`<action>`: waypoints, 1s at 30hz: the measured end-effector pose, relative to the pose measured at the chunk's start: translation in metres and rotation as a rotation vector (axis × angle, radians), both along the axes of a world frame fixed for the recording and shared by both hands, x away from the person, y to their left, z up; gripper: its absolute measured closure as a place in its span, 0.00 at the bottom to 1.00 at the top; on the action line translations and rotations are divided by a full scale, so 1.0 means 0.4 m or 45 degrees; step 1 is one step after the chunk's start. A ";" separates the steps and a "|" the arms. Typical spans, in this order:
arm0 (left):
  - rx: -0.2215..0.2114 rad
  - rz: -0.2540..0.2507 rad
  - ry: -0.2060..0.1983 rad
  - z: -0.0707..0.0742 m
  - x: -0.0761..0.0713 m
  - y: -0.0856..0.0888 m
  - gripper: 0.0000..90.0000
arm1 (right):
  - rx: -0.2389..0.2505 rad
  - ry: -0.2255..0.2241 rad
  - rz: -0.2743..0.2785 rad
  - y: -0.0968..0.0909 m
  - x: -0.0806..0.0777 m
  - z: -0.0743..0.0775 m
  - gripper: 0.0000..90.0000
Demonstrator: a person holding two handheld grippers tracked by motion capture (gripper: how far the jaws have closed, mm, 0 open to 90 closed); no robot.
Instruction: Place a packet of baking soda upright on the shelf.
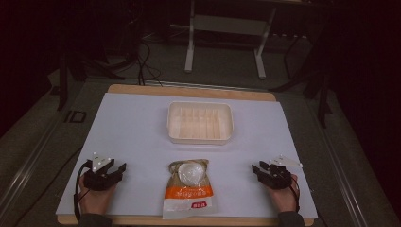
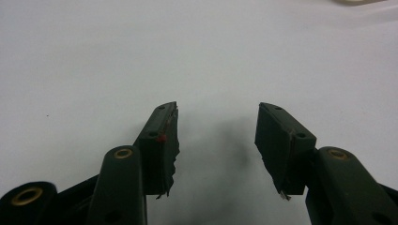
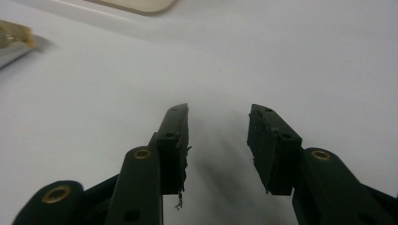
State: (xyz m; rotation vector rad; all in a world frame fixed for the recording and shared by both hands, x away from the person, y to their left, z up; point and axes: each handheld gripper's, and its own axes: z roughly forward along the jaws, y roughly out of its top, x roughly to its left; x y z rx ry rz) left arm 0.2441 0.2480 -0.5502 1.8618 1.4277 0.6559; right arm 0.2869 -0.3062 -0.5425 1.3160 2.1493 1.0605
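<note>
An orange and clear food bag [image 1: 190, 188] with a pale round lump inside lies at the near middle of the white table cover [image 1: 137, 127]. Behind it stands an empty cream plastic tray [image 1: 200, 122]. My left gripper [image 1: 121, 169] rests on the cover at the near left, a hand holding it, its jaws apart with nothing between them [image 2: 217, 123]. At the near right a second hand holds my right gripper [image 1: 256, 169], whose jaws also stand apart over bare cover [image 3: 218, 121]. The bag's edge [image 3: 14, 37] and the tray's corner [image 3: 136, 4] appear in the right gripper view.
The cover lies on a wooden tabletop [image 1: 189, 91] whose edge shows at the back and front. Beyond the table a white metal stand [image 1: 227, 28] and dark cables [image 1: 142, 61] are on the grey floor. A cable [image 1: 78, 194] trails from the left gripper.
</note>
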 end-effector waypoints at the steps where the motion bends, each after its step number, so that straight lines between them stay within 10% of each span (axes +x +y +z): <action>1: -0.001 -0.001 -0.002 0.000 0.000 0.000 0.55 | -0.001 -0.002 0.008 0.004 -0.002 0.002 0.65; 30: 0.015 -0.006 -0.004 -0.001 -0.001 -0.005 0.54 | 0.084 -0.018 0.359 0.155 -0.141 0.062 0.64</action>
